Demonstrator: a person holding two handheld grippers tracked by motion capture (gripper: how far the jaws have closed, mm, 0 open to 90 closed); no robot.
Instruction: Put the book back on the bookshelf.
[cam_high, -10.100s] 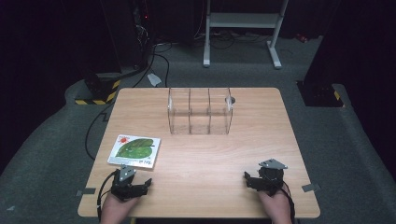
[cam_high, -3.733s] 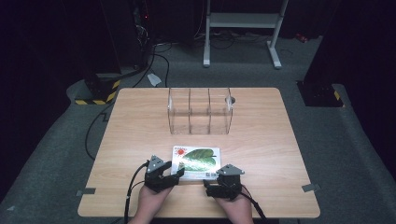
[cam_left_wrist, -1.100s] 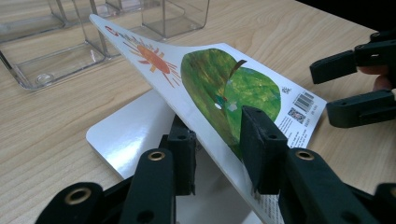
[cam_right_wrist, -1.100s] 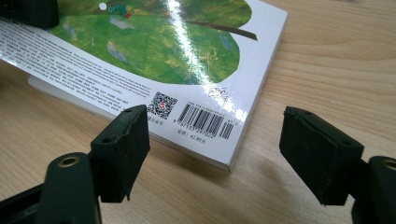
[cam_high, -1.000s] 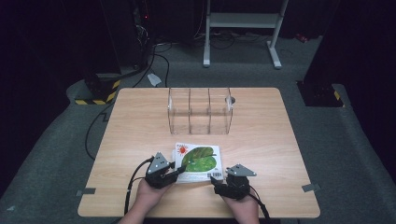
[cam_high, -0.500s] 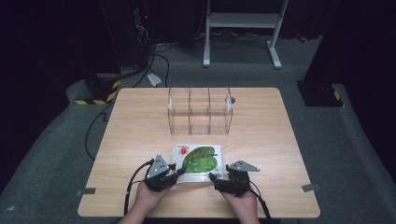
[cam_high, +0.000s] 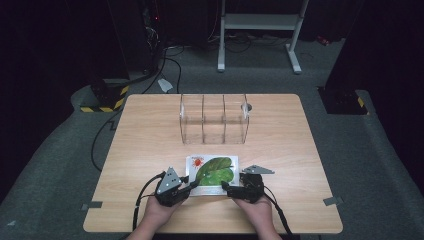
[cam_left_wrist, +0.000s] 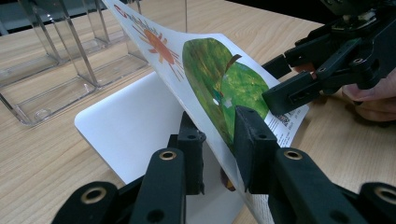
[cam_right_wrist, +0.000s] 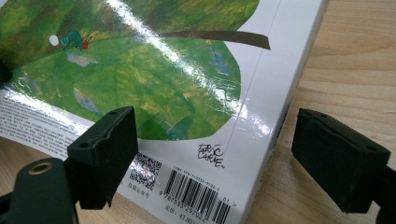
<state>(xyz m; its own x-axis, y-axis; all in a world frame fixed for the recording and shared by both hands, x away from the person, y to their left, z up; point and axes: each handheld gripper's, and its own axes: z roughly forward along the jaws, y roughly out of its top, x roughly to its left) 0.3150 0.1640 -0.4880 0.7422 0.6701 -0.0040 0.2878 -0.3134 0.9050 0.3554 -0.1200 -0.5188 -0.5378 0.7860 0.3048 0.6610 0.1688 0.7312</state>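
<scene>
Apparently left hand-held gripper (cam_left_wrist: 217, 154) pinching lifted book cover (cam_left_wrist: 210, 74).

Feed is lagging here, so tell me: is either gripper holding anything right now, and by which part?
The left gripper pinches the book by its lifted front cover, near the cover's free edge. The right gripper is open, its jaws astride the book's spine corner by the barcode, gripping nothing.

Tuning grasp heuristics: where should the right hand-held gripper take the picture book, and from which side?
Take the picture book at its spine corner by the barcode, coming in from the near table edge. The right hand-held gripper already straddles that thick closed edge, while the left hand-held gripper lifts the thin cover.
</scene>
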